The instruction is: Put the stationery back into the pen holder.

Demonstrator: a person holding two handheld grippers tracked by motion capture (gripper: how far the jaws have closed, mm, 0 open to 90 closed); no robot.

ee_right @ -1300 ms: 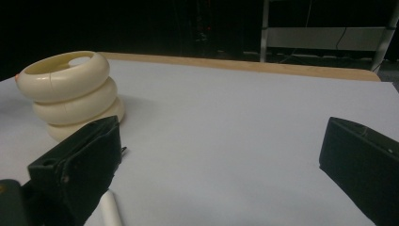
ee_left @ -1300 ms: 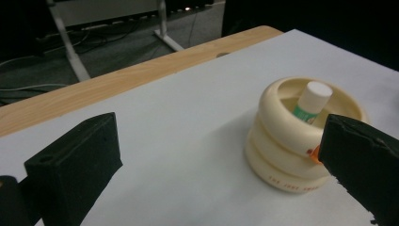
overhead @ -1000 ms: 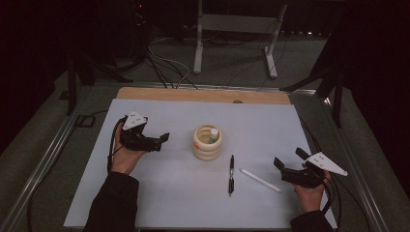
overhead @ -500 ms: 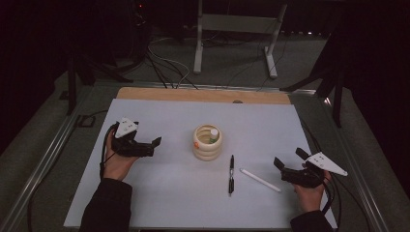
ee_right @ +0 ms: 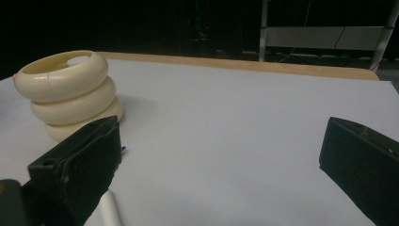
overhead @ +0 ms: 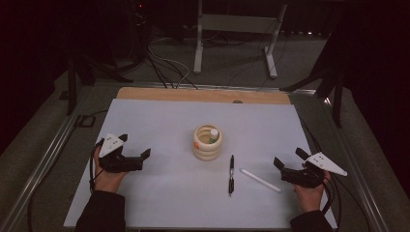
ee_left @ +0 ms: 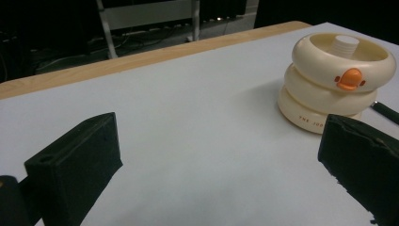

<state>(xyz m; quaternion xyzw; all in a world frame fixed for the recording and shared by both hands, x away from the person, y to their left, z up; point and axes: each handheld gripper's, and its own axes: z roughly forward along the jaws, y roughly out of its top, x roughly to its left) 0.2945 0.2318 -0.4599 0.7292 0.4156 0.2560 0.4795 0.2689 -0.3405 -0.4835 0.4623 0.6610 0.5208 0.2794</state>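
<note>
Left gripper [overhead: 138,157] rests low over the white surface [overhead: 159,121] at its left side, held in a hand [overhead: 109,176], jaws spread wide with nothing between them. In the left gripper view the two black jaws stand far apart, bare surface in the gap, and the holder [ee_left: 336,82] sits beyond the right-hand jaw. Right gripper [overhead: 285,166] is at the near right of the surface, also in a hand [overhead: 309,193], jaws likewise spread and empty. The holder [overhead: 208,142], cream, built like three stacked rings, stands upright at the middle of the surface, between the two grippers and well apart from both. It carries an orange tab [ee_left: 350,79] on its top ring; a white cylinder [ee_left: 346,44] stands inside it. A black pen [overhead: 231,174] lies just near of the holder, running near to far. A white stick [overhead: 260,180] lies at a slant beside it, between pen and right gripper; in the right gripper view its end [ee_right: 109,209] shows close by the left-hand jaw, whether touching I cannot tell. A wooden strip [overhead: 203,95] edges the far side.
</note>
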